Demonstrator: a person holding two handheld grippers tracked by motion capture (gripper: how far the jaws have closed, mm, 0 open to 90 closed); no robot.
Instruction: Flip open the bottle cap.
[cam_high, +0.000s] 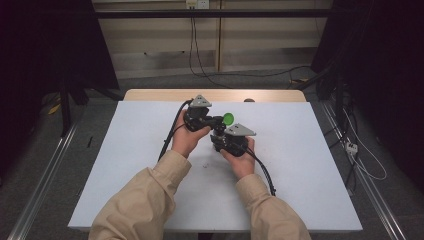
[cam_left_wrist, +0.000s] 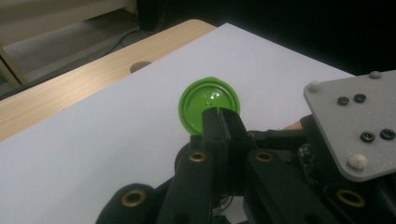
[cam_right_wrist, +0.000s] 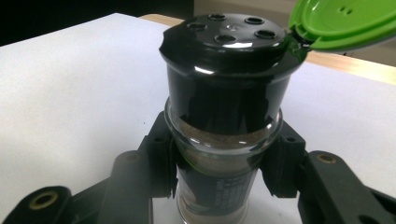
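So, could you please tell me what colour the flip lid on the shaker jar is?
Bright green flip lid, hinged open above the black perforated cap; the right gripper view shows it best.

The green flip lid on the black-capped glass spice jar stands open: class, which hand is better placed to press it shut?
Probably the left. Its tongs sit shut at the green flip lid, while the right tongs are clamped around the glass spice jar, steadying it.

I work in a lab recording bay: black curtains (cam_high: 385, 75) flank my desk (cam_high: 300, 200), floor rails (cam_high: 45, 165) and loose cables (cam_high: 210, 75) surround it.
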